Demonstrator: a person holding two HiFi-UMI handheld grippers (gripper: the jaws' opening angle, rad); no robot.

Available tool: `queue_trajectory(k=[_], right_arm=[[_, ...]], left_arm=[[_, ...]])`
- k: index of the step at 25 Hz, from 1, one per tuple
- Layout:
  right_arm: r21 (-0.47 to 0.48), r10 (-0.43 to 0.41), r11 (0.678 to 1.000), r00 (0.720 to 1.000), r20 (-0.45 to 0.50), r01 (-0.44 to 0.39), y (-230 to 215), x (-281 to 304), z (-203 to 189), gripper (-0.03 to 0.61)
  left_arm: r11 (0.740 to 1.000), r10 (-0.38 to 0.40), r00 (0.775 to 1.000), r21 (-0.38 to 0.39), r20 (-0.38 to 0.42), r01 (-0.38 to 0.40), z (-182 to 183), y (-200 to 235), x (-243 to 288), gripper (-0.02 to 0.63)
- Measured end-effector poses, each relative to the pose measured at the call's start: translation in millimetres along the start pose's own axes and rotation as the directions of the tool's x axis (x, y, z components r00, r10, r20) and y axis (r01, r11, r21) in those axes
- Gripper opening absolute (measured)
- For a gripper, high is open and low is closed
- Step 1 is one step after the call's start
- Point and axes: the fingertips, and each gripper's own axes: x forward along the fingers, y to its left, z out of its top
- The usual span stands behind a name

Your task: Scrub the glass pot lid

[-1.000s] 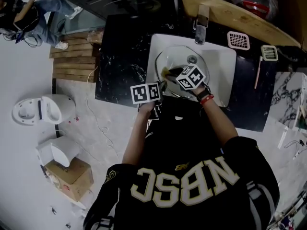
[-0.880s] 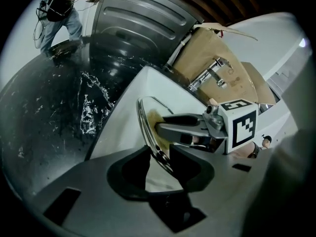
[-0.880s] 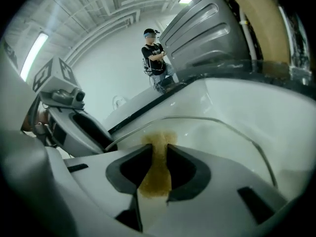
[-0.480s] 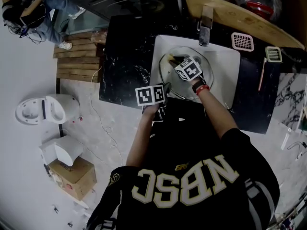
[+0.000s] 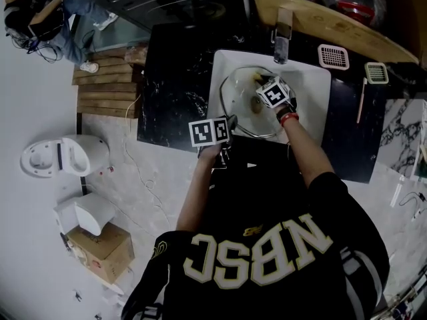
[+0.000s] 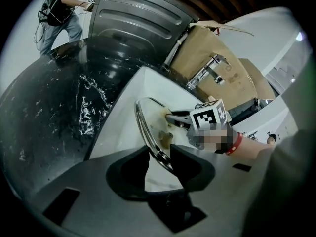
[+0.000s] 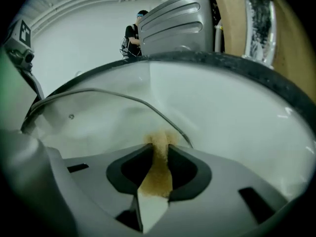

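Left gripper [image 6: 159,152] clamps the lid [image 5: 240,102] at its 7 o'clock rim, steadying it in the sink [image 5: 310,92] while right gripper [image 7: 159,149], clenching a sponge [image 7: 157,174], scrubs near 12 o'clock.

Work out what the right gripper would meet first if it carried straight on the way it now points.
Most likely the glass lid: the sponge clamped in the right gripper has its tip at the glass, near the rim. The white sink lies behind it, though depth is hard to judge.
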Motion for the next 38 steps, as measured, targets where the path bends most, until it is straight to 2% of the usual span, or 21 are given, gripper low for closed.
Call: queue_trajectory(k=[5, 13, 18, 22, 25, 29, 32, 35, 38], right_arm=[[-0.071, -0.084, 0.994, 0.992, -0.094, 0.077, -27.2, -15.0, -30.8, 0.095], [-0.148, -0.107, 0.986, 0.965, -0.240, 0.072, -33.5, -42.5, -67.5, 0.089], [-0.158, -0.044, 0.987, 0.949, -0.313, -0.007, -20.9, -57.7, -81.7, 0.086], [-0.099, 0.080, 0.987, 0.922, -0.379, -0.126, 4.4, -75.0, -94.7, 0.086], [-0.154, 0.057, 0.981, 0.928, -0.368, -0.122, 5.8, -80.6, -97.4, 0.084], [-0.171, 0.099, 0.969, 0.915, -0.391, -0.177, 27.7, -89.1, -96.3, 0.083], [-0.180, 0.101, 0.965, 0.905, -0.412, -0.189, 37.1, -97.6, -96.1, 0.083], [-0.170, 0.136, 0.961, 0.908, -0.396, -0.218, 54.0, -105.1, -94.1, 0.081], [-0.118, 0.206, 0.958, 0.914, -0.350, -0.261, 75.4, -114.3, -86.8, 0.081]], left_arm=[[1.000, 0.014, 1.000, 0.010, -0.003, -0.014, -1.5, 1.7, 0.7, 0.147], [1.000, 0.014, 1.000, 0.009, -0.003, -0.014, -1.1, 1.8, 1.1, 0.147], [1.000, 0.013, 1.000, 0.006, -0.003, -0.013, -0.9, 0.7, 1.8, 0.147], [1.000, 0.014, 1.000, 0.002, -0.001, -0.014, -0.7, 0.3, 2.6, 0.147], [1.000, 0.013, 1.000, 0.008, -0.007, -0.013, -1.5, 0.3, 3.1, 0.147], [1.000, 0.014, 1.000, 0.010, -0.005, -0.014, -0.5, 1.7, 2.0, 0.147], [1.000, 0.013, 1.000, 0.013, 0.001, -0.013, 0.3, 1.3, 2.1, 0.147], [1.000, 0.011, 1.000, 0.014, 0.003, -0.011, -0.2, 0.8, 2.2, 0.147], [1.000, 0.013, 1.000, 0.013, 0.002, -0.013, 0.2, 1.0, 1.3, 0.147]])
